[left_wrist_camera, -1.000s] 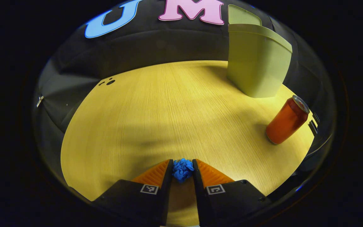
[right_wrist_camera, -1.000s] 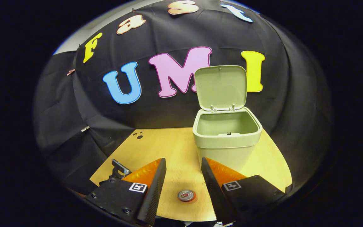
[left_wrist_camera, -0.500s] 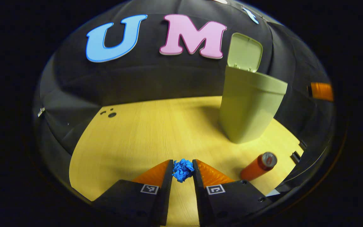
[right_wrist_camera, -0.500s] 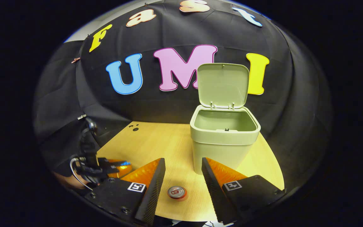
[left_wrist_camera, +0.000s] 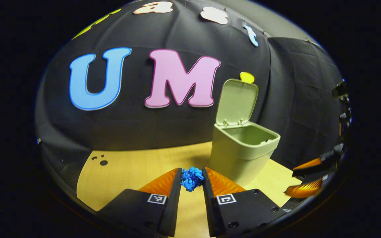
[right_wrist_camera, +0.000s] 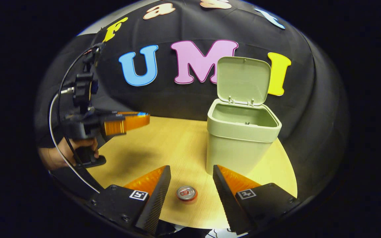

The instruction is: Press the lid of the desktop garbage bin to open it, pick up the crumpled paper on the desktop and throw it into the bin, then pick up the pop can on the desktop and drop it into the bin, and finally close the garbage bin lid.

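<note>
My left gripper (left_wrist_camera: 191,178) is shut on the blue crumpled paper (left_wrist_camera: 191,178), held above the wooden desktop (left_wrist_camera: 134,170). The pale green bin (left_wrist_camera: 241,152) stands ahead to the right with its lid (left_wrist_camera: 236,100) raised. In the right gripper view the left gripper (right_wrist_camera: 142,118) hovers at the left, level with the bin's rim (right_wrist_camera: 243,127), a hand (right_wrist_camera: 65,151) holding it, a bit of blue at its tips. My right gripper (right_wrist_camera: 190,178) is open high over the upright pop can (right_wrist_camera: 187,193), seen from the top between its fingers. The right gripper (left_wrist_camera: 309,177) shows at the far right of the left gripper view.
The bin (right_wrist_camera: 241,145) sits at the back right of the desktop (right_wrist_camera: 164,145), near the black cloth wall. A few small dark holes (left_wrist_camera: 102,162) mark the desktop's far left corner. A cable (right_wrist_camera: 56,109) loops behind the left gripper.
The left gripper has risen with the paper from desktop level to about the bin's rim height. The right gripper has barely shifted and stays open over the can.
</note>
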A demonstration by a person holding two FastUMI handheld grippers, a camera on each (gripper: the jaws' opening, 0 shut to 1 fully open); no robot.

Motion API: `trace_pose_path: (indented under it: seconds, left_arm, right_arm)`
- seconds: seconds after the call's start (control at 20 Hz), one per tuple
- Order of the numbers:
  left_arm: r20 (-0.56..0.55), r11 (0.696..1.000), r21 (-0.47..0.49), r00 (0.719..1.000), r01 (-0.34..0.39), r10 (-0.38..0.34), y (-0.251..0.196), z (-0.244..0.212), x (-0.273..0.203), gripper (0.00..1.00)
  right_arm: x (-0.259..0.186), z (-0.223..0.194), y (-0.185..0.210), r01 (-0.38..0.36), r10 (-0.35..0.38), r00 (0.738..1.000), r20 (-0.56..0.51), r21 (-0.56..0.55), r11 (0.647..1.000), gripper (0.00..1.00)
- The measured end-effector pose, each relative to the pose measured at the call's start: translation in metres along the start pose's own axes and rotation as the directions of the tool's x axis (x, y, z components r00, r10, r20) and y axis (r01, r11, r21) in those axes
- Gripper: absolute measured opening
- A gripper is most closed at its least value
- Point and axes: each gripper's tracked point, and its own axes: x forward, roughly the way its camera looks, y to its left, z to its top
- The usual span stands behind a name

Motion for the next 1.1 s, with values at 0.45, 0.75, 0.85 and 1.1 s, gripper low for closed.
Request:
trace_pose_path:
  seconds: [0.45, 0.75, 0.85, 1.1]
  left_arm:
    - [0.093, 0.982, 0.044, 0.978, 0.185, -0.189, -0.056, 0.073, 0.047, 0.4]
    - [0.052, 0.955, 0.043, 0.954, 0.293, -0.295, -0.098, 0.07, 0.092, 0.4]
    - [0.033, 0.948, 0.059, 0.949, 0.312, -0.314, -0.111, 0.067, 0.109, 0.4]
    - [-0.03, 0.933, 0.101, 0.938, 0.346, -0.344, -0.139, 0.051, 0.143, 0.4]
  right_arm:
    - [-0.003, -0.018, -0.017, 0.047, -0.046, 0.998, -0.03, 0.049, 0.998, 0.82]
    - [-0.002, -0.021, -0.029, 0.072, -0.07, 0.997, -0.033, 0.073, 0.995, 0.82]
    - [0.0, -0.022, -0.034, 0.079, -0.076, 0.997, -0.033, 0.091, 0.993, 0.82]
    - [0.002, -0.023, -0.047, 0.093, -0.089, 0.995, -0.033, 0.126, 0.988, 0.84]
